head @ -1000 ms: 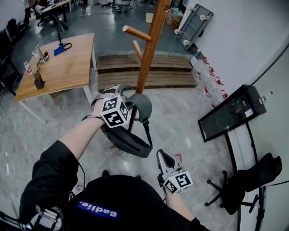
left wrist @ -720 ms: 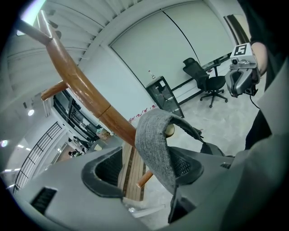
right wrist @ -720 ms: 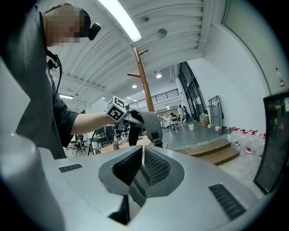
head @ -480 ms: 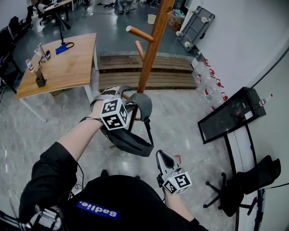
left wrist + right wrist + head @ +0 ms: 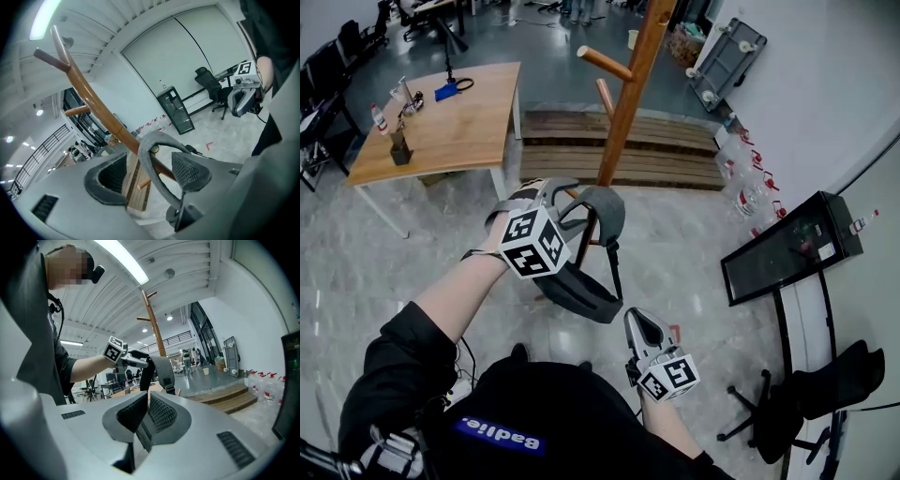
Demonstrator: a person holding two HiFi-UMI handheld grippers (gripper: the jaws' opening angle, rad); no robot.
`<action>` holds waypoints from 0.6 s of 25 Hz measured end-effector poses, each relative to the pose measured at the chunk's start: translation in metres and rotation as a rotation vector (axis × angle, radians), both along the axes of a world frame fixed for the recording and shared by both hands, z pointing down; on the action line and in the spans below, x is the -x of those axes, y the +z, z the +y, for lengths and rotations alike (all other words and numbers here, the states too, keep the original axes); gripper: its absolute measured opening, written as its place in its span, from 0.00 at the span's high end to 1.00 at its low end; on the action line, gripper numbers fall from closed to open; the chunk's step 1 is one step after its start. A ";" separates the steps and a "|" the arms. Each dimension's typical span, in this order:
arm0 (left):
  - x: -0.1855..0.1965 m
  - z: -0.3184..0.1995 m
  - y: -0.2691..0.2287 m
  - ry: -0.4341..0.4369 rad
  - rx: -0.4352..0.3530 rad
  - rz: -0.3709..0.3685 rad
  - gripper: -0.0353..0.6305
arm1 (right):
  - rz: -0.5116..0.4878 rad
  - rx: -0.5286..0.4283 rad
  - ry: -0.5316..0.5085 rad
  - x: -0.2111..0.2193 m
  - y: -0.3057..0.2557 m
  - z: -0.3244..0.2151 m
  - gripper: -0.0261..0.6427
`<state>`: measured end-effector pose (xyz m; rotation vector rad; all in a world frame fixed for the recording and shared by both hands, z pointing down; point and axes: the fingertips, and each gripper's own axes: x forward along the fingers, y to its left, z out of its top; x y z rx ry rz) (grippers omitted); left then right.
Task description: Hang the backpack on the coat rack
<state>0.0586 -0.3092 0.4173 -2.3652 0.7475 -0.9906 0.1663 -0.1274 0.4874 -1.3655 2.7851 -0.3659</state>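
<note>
White lettering on a blue patch [image 5: 501, 437] on the person's black top [image 5: 572, 412] was seen upside down in the head view and appeared to read "Badlie". Black-and-white square markers, without letters or digits, were carried on the cubes of the left gripper [image 5: 562, 195] and right gripper [image 5: 638, 321]. A red tape mark [image 5: 672, 330] was laid on the floor; no wording was legible on it. Labels on the bottles [image 5: 750, 202] by the wall were too small to be read.

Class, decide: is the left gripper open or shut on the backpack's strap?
Open. The left gripper shows its jaws wide apart, and the strap loops between them without being pinched.
</note>
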 end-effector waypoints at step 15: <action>0.041 0.152 -0.011 0.003 0.120 0.494 0.51 | 0.020 -0.052 -0.086 0.061 -0.020 0.034 0.96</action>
